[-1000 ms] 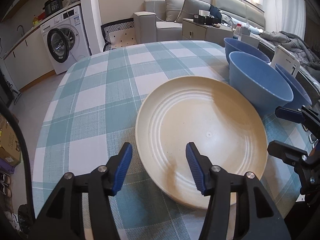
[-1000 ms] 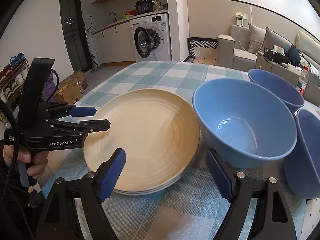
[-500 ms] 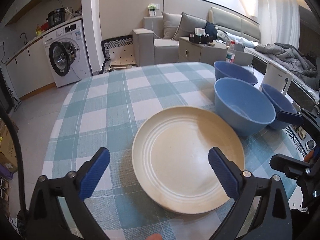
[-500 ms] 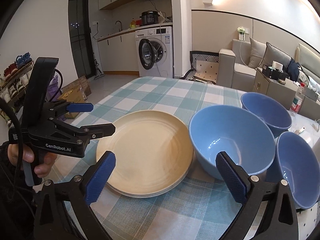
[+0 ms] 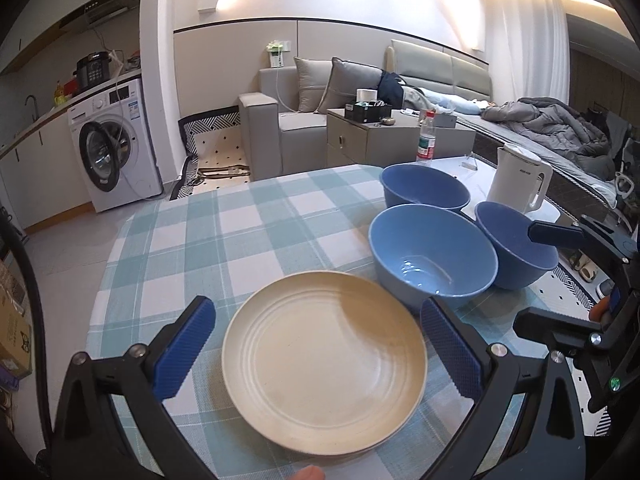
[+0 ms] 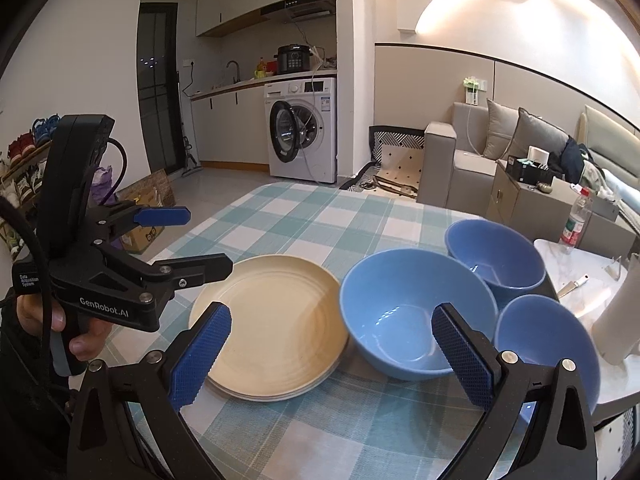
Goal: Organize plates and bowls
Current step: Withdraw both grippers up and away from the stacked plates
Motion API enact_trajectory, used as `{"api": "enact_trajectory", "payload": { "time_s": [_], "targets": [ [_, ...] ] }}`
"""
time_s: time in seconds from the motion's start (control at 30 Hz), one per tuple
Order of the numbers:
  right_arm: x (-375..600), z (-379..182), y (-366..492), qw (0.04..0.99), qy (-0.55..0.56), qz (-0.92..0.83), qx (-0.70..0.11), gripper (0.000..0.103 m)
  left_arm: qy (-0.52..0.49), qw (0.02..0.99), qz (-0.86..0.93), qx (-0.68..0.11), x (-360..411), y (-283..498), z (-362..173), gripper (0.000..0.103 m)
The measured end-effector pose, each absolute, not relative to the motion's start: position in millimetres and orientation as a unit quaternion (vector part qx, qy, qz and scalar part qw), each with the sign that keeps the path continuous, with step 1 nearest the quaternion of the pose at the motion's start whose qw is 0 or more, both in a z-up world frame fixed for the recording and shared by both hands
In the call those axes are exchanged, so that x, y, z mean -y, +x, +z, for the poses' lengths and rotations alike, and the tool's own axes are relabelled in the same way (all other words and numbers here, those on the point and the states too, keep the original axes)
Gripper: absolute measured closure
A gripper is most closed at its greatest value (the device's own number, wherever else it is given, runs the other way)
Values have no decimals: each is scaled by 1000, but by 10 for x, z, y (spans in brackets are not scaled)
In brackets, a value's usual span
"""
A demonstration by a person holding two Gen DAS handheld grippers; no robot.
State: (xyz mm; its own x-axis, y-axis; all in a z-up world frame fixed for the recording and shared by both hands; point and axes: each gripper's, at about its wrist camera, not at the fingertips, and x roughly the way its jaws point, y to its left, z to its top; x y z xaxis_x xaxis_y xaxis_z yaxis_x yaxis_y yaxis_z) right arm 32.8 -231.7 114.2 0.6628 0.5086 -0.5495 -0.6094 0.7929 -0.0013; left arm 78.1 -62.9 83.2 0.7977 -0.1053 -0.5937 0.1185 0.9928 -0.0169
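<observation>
Plates [image 6: 272, 324] stacked flat, face up, bowls [image 6: 416, 320] upright, mouths up.

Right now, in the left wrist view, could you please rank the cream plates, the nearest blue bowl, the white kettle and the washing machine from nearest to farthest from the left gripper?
1. Cream plates: stacked directly below the open left gripper.
2. Nearest blue bowl: just beyond, to the right.
3. White kettle: far right, behind the bowls.
4. Washing machine: off the table, far left.

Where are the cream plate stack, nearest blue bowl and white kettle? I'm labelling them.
Cream ridged plate stack [image 5: 324, 360], left wrist view, top plate's centre.
Nearest blue bowl [image 6: 416, 316], right wrist view, inside wall.
White plastic kettle [image 5: 518, 180], left wrist view, body.
</observation>
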Motion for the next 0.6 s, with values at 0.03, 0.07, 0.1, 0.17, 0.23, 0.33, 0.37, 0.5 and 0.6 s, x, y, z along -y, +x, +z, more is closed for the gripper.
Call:
{"api": "enact_trajectory", "payload": {
  "time_s": [0.03, 0.07, 0.1, 0.17, 0.23, 0.33, 0.37, 0.5, 0.6],
  "targets": [
    [2349, 1170, 320, 909, -93, 306, -268, 1, 12, 948, -61, -312, 658, 795, 847, 0],
    [2388, 1206, 310, 910, -94, 303, -265, 1, 11, 948, -63, -311, 674, 795, 855, 0],
    [2415, 1233, 308, 912, -94, 300, -263, 1, 11, 948, -67, -310, 696, 810, 870, 0],
    [2482, 1280, 302, 914, -93, 297, -262, 1, 9, 949, -72, -308, 737, 831, 898, 0],
    [2548, 1319, 307, 915, -91, 294, -260, 1, 6, 950, -76, -303, 778, 860, 941, 0],
    [2659, 1379, 303, 918, -89, 287, -258, 1, 1, 950, -85, -300, 832, 901, 996, 0],
    [2708, 1405, 303, 920, -88, 284, -256, 1, -1, 950, -86, -300, 844, 912, 1009, 0],
    [2828, 1472, 337, 923, -79, 279, -255, 1, -4, 951, -90, -297, 913, 963, 1083, 0],
    [2932, 1542, 353, 926, -77, 272, -249, 1, 1, 952, -91, -293, 967, 971, 1131, 0]
  ]
}}
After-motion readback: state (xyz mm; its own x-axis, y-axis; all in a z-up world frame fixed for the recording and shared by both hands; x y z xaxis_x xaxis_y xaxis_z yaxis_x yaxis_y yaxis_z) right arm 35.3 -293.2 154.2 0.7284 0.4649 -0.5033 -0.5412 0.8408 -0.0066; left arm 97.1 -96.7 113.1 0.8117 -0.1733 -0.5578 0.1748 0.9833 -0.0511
